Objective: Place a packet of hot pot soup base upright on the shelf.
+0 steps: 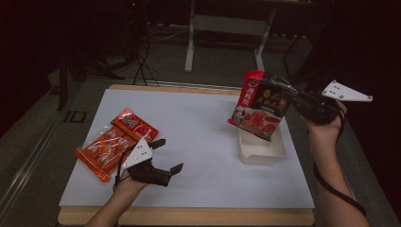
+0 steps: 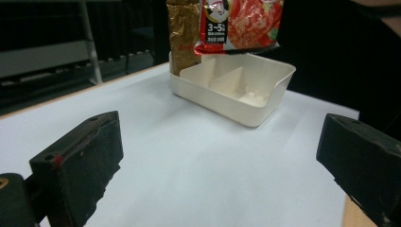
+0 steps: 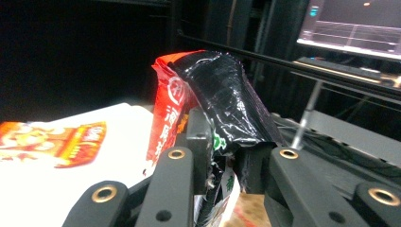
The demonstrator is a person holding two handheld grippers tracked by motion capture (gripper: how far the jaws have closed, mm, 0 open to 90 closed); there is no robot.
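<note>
Above the white box (image 1: 261, 150), at the right side of the surface (image 1: 198, 127), two food packets are held up in the air by the right tongs (image 1: 289, 100). One packet is dark with a red picture (image 1: 265, 113), and one red packet (image 1: 249, 92) is pressed flat behind it. Both are squeezed together between the narrow jaws, near their top edge, and they are tilted. Their bottom edges are seen hanging just over the box, not inside it. In the left gripper view the box is seen to be split by a thin wall into compartments, and the lower edge of the dark packet is seen above them. A gold packet (image 2: 183, 35) is seen standing at the far corner of the box.

Far to the left of the box, the left tongs (image 1: 168, 156) are held low over the surface with the jaws wide apart. Nothing is held between them. Just beyond the left tongs, farther still from the box, two orange packets (image 1: 113, 144) are seen lying flat on the surface, one partly over the other. They are not touched by the tongs
</note>
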